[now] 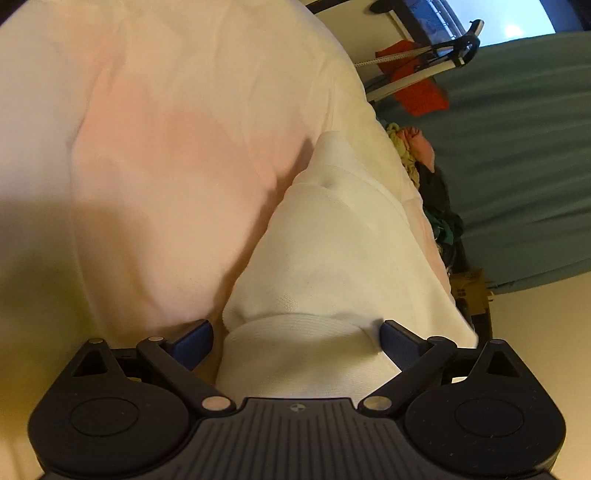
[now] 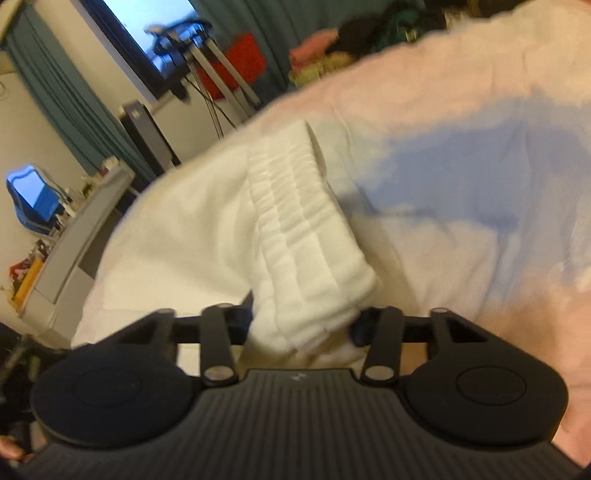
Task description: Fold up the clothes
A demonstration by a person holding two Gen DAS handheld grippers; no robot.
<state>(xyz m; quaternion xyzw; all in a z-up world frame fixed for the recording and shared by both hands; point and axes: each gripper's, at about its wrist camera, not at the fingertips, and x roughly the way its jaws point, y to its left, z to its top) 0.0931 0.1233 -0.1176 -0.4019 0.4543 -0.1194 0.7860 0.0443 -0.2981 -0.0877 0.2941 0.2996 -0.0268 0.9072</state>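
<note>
Here we see the white garment (image 1: 332, 251) lying on the pale pink bedsheet (image 1: 155, 155). Our left gripper (image 1: 297, 341) stands wide around its waistband; our right gripper (image 2: 301, 325) seems clamped on bunched fabric, though blur obscures it.

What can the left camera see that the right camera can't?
Only the left camera shows the white garment's smooth folded band sitting between the left claw, whose jaws stand wide apart around it. Only the right camera shows the ribbed waistband, a grey desk with a blue screen, and the right claw with cloth bunched between its jaws. Both show the pinkish bedsheet, green curtain, something red and the window.
</note>
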